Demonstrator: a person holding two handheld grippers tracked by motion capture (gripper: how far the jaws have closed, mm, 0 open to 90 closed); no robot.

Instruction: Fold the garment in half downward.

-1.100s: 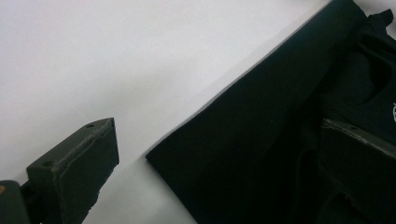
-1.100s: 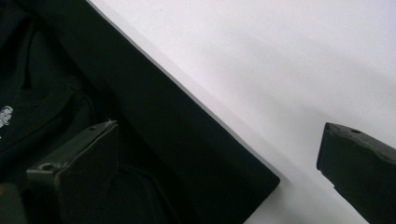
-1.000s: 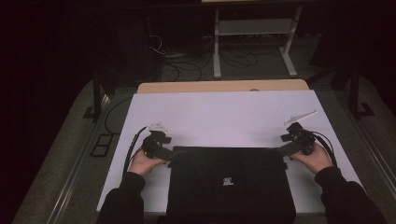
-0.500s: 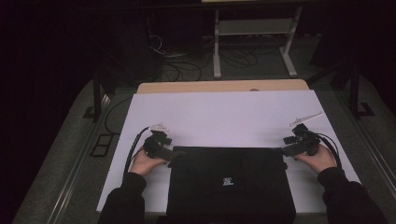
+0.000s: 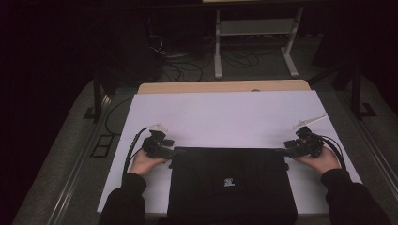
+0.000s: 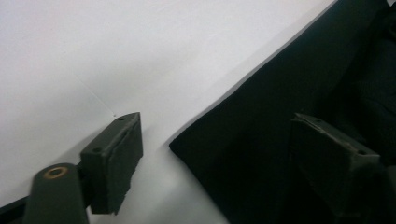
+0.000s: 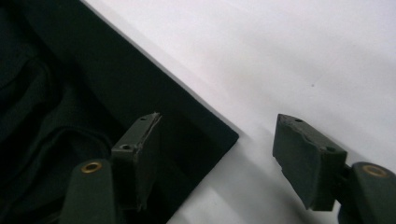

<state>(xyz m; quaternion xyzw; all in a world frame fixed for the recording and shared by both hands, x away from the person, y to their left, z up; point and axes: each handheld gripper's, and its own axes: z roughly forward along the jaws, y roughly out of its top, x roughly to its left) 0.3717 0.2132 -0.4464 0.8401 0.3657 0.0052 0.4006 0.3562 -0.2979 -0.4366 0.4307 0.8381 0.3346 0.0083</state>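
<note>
Black fabric bag point(image 5: 232, 185) lies flat on the near half of the white table sheet point(image 5: 225, 117), small pale logo facing up, its near edge at the table's front. My left gripper point(image 5: 170, 152) sits at the bag's far-left corner; jaws spread wide, one over the white sheet, one over the black cloth, the corner point(image 6: 187, 144) between them, not pinched. My right gripper point(image 5: 284, 152) mirrors this at the far-right corner point(image 7: 224, 135), jaws likewise apart and straddling the edge. Both my hands rest on the sheet beside the bag. Wooden table edge point(image 5: 225, 86) beyond the sheet; cables on the floor behind.
</note>
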